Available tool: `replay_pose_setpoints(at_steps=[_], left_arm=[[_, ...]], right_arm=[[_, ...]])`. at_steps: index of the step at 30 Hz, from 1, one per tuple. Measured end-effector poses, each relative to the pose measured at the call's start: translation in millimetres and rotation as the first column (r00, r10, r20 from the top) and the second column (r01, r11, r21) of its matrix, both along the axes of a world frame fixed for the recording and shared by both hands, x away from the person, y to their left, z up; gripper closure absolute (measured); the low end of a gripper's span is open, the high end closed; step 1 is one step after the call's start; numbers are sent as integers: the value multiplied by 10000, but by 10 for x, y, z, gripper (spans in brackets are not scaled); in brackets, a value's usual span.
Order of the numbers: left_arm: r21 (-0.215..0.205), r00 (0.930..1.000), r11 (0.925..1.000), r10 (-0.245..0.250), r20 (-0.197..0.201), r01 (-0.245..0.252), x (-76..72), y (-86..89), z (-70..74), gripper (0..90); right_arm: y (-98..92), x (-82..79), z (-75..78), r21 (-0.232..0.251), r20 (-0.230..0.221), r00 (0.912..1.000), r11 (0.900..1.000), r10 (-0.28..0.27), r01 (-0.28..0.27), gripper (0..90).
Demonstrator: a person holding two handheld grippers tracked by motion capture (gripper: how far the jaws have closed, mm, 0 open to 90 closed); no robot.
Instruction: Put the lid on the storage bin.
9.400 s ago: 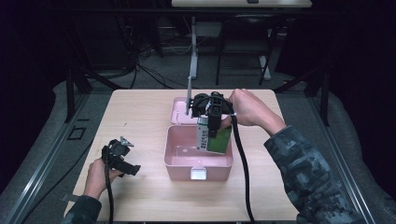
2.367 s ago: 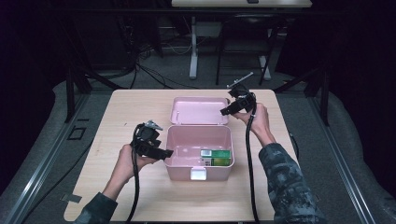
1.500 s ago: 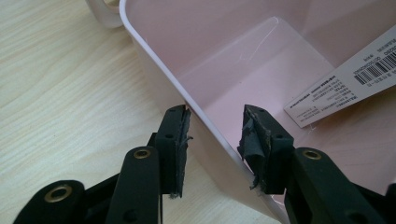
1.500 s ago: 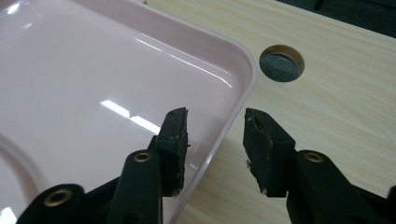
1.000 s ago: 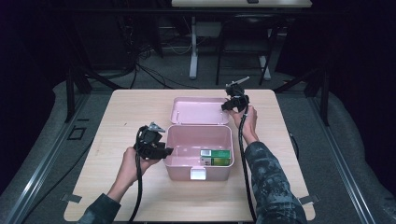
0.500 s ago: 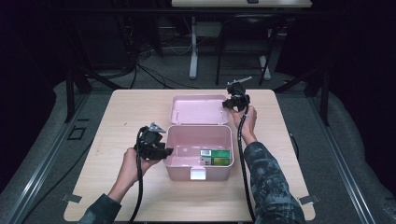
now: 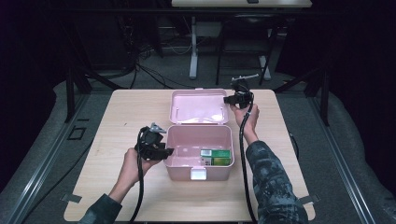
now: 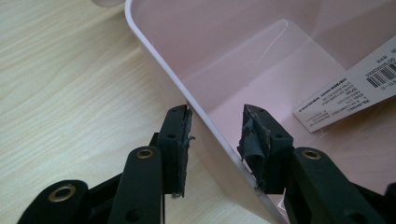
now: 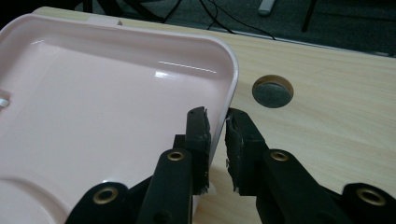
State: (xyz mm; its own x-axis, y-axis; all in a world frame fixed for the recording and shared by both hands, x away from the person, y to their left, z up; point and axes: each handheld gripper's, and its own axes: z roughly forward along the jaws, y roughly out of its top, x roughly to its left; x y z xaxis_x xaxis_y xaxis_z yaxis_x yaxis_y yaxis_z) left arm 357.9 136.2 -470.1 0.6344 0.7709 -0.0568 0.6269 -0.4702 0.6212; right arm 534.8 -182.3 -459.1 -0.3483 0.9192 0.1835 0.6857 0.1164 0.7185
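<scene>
While the pink plastic box stands open near the middle of the wooden worktop, its lid lies folded back flat behind it, toward the far edge. Inside the box, at its right end, lies a green carton on its side, with a white barcode label facing up.

Your left gripper is at the left wall of the box. In the left gripper view its fingers straddle this wall: one finger is outside over the worktop and touches the rim, the other is inside the box with a clear gap to the wall, so the fingers are spread and do not clamp it. The carton's label shows further inside, at the right of that view.

Your right gripper is at the right front corner of the lid. In the right gripper view its fingers are closed on the rim of the lid, one on the inner side and one on the outer side, and the rim is pinched between them. Just beside the lid there is a round cable hole in the worktop.
</scene>
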Motion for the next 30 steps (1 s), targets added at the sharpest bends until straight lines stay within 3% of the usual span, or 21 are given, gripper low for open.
replay_pose_setpoints(at_steps=[21,30], left_arm=[[266,9999,9996,68,115,-71,-9,-35,-4,612],[349,9998,9994,84,159,-89,-12,-43,-6,611]], right_arm=[[-108,-224,279,675,919,9948,9965,432,-495,828],[-142,-314,375,661,1283,9890,9944,737,-827,835]])
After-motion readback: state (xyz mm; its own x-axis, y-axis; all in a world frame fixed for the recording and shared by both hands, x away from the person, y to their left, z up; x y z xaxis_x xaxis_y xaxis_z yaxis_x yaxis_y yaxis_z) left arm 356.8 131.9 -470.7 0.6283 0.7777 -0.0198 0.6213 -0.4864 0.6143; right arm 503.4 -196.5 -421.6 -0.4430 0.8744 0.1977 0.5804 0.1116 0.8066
